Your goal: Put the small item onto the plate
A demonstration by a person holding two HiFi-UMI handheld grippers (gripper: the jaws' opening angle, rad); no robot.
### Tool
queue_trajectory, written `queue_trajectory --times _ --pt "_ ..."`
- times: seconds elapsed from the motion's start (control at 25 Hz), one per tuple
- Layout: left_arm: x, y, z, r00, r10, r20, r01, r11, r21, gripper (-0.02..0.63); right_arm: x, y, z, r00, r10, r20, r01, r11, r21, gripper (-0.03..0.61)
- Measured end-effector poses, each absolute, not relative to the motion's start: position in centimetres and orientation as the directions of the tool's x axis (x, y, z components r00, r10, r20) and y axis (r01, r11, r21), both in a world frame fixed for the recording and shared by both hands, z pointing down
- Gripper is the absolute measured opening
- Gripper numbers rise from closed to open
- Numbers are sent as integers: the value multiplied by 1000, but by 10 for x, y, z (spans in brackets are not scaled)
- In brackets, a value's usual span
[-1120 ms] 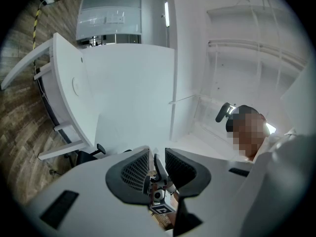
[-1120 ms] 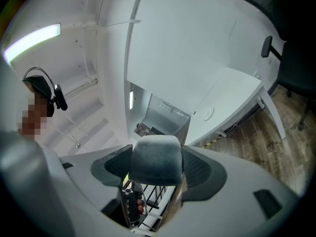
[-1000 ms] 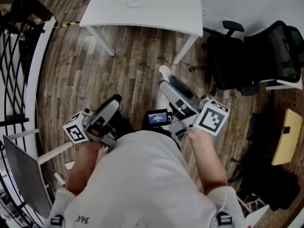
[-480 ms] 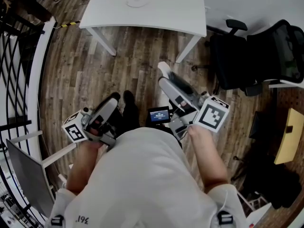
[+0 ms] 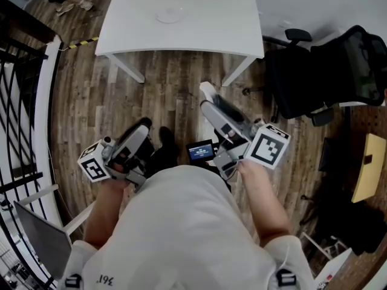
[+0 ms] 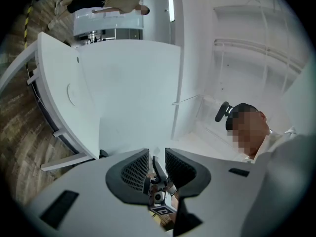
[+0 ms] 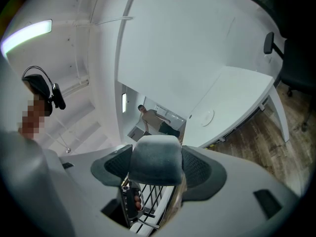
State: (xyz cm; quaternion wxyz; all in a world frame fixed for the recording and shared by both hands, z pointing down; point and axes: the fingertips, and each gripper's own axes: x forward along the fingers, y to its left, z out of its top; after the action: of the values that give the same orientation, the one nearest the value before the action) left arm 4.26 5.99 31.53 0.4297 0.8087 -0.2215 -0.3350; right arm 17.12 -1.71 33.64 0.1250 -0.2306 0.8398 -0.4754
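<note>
White table (image 5: pixel 199 17) stands well ahead w/ plate (image 5: pixel 169 15) near its middle, fwd and a bit left of right gripper (image 5: pixel 210 98), the nearer tool, clamped on small item (image 7: pixel 155 158), a pale grey cap. Left gripper (image 6: pixel 157 168): jaws slightly apart, empty.

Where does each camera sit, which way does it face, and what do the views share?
Head view: on the person's head, looking steeply down at floor and table; shows shirt, forearms, left gripper, right gripper.
Left gripper view: on that gripper, facing the table past slightly parted, empty jaws; the person's head at right.
Right gripper view: on that gripper, facing the table past jaws shut on the small item; head at left.
Shared: all three show the table and plate.
</note>
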Motion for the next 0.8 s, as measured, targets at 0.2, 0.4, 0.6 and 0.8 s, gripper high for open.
queue_trajectory --times 0.2,0.4,0.6,0.8 --pt "5 22 317 695 -623 -359 -44 -534 844 104 135 -51 341 -848 -530 33 -300 427 -853 314" --pt "-34 -11 320 716 -600 -358 -10 -520 854 104 94 -80 342 -828 -557 64 -334 399 -854 314" --pt "-72 -39 320 738 -578 -347 -2 -517 856 104 61 -106 336 -812 -579 77 -361 394 -845 314" --pt "-106 -58 326 740 -580 -340 -10 -515 857 104 33 -126 336 -807 -583 96 -384 395 -834 314"
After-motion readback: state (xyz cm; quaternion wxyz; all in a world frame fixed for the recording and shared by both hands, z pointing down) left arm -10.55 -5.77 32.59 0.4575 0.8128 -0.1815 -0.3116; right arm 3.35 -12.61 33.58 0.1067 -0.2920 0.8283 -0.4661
